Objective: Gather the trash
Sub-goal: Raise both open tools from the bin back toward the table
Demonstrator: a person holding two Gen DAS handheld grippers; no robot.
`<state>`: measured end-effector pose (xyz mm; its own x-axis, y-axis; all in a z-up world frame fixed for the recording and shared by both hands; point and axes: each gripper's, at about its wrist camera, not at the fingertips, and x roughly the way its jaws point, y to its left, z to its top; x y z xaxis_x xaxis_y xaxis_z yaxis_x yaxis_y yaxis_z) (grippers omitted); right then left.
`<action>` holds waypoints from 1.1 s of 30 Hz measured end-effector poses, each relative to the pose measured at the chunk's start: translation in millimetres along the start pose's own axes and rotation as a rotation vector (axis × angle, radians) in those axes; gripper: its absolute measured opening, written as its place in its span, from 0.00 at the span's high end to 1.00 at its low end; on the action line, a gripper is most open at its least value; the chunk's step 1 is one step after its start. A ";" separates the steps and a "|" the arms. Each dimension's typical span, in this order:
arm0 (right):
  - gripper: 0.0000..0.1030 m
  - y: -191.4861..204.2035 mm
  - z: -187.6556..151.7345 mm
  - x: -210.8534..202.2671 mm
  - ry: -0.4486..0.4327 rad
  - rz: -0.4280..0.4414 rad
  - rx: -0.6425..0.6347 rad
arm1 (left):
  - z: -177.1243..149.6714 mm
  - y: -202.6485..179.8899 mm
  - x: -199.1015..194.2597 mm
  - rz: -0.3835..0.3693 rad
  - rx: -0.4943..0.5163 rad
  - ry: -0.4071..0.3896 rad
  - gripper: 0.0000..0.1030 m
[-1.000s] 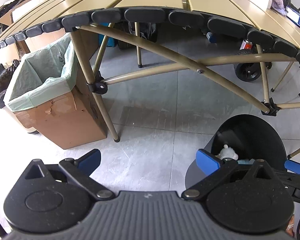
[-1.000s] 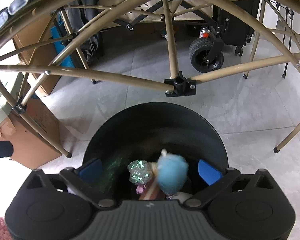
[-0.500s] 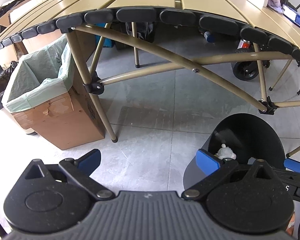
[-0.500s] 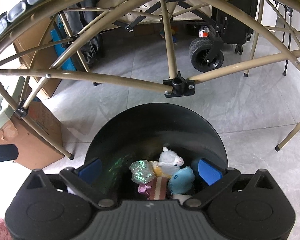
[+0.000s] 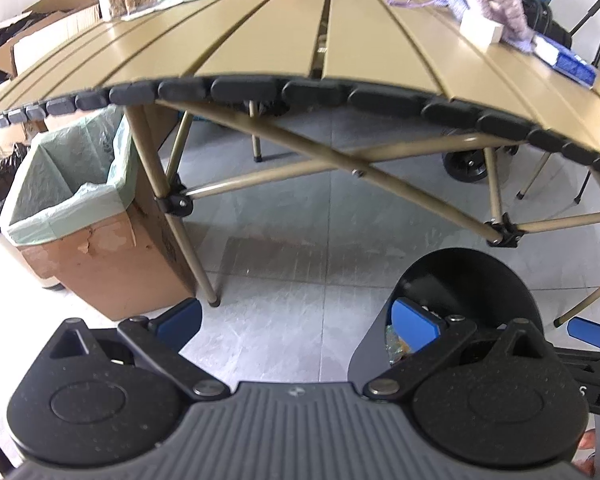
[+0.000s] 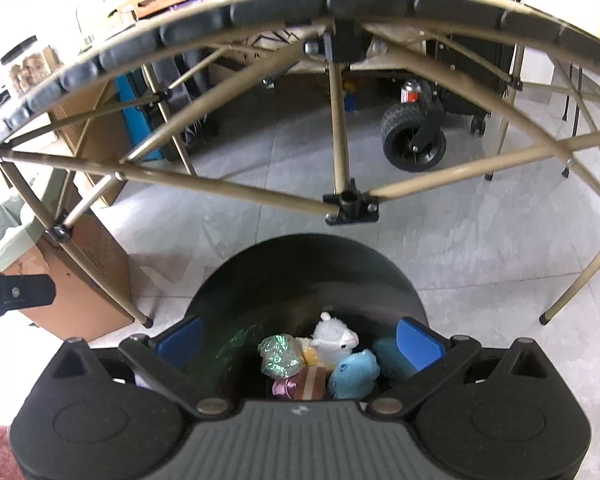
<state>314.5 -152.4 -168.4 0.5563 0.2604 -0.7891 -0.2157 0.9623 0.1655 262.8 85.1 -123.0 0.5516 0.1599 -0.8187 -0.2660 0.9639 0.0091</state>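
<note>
A black round bin point(image 6: 304, 276) stands on the floor under the table edge; it also shows in the left wrist view point(image 5: 468, 280). Inside lie a white plush llama point(image 6: 334, 340), a blue plush point(image 6: 354, 374), a shiny green wrapper point(image 6: 278, 356) and a pink-striped item point(image 6: 300, 386). My right gripper point(image 6: 300, 338) is open and empty, directly above the bin's mouth. My left gripper point(image 5: 296, 318) is open and empty, above the floor left of the bin.
A tan slatted folding table point(image 5: 340, 40) with crossed legs point(image 6: 350, 202) spans ahead, with jars, boxes and cloth on top. A cardboard box with a green liner point(image 5: 80, 200) stands at the left. A black wheel point(image 6: 414, 142) sits under the table.
The blue plush fell from my right gripper into the bin and settled beside the llama. Both grippers have risen, so more of the tabletop shows.
</note>
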 end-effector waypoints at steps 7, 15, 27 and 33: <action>0.00 -6.2 7.0 -30.6 -0.072 0.025 0.004 | 2.1 -6.1 -21.8 -0.031 0.011 -0.079 0.00; 0.00 -17.9 15.6 -70.5 -0.172 0.058 0.019 | 3.1 -15.1 -45.3 -0.064 0.027 -0.168 0.00; 0.00 -25.1 29.6 -120.9 -0.327 0.119 0.008 | 7.7 -29.9 -80.0 -0.112 0.040 -0.284 0.00; 0.00 -32.6 36.9 -132.3 -0.397 0.116 -0.001 | 13.6 -42.5 -93.3 -0.128 0.055 -0.335 0.00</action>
<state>277.6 -215.3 -47.6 0.7944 0.3774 -0.4758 -0.2962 0.9247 0.2390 233.4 32.2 -39.2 0.8085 0.0890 -0.5818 -0.1401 0.9892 -0.0434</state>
